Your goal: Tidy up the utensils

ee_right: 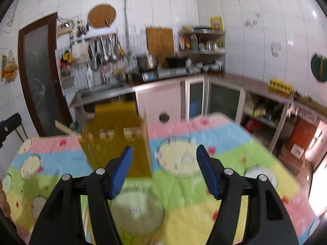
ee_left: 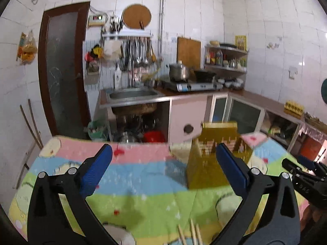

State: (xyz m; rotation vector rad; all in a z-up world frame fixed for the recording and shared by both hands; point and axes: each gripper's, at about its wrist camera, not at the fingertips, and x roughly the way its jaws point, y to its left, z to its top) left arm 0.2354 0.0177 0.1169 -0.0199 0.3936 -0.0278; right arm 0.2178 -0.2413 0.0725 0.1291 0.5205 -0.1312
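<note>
Three chopsticks, one yellow box, two open tongs.

Left gripper and right gripper, jaws apart (nothing between), angled downward.

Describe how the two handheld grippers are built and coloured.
Both match: the left gripper and the right gripper have black plastic arms with slot cut-outs, silver round pivot bolts, and flat blue ribbed pads on the fingers. No cables or sleeves show.
</note>
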